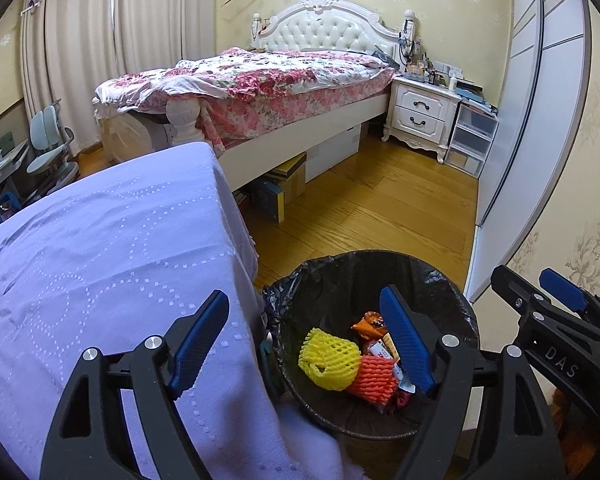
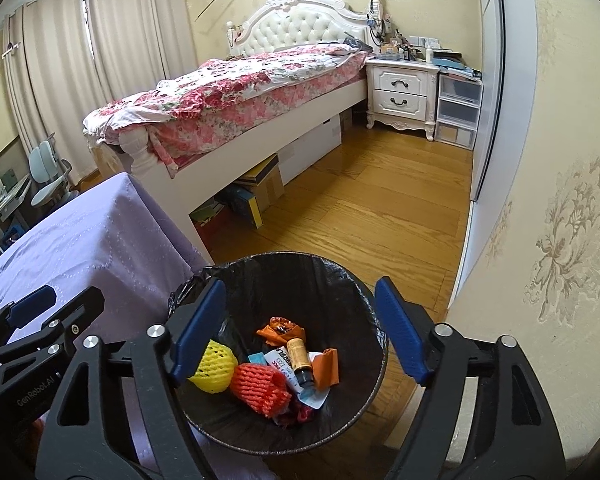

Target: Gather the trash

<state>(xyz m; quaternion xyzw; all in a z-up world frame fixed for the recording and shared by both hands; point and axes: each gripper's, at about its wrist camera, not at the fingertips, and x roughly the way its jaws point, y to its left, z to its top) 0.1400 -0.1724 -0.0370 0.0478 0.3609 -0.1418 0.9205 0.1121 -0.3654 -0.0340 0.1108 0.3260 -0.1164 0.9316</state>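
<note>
- Over the bin, beside the purple-clothed table: both grippers hung w/ jaws spread, nothing between them.
- Right gripper sat directly above the bin mouth; left gripper straddled the table edge & bin rim.
- Trash lay inside the black-lined bin: yellow foam net, orange foam net, small brown bottle, orange wrappers, white packet.
- Step, as I read it: drop-off done, pieces all in the bin, none hanging on the rim.
- Visible table top showed no trash; near part hidden by grippers.
- Next move prob. calls for pulling both grippers back & up clear of the liner, then scanning table/floor for leftovers w/ jaws kept spread.
</note>
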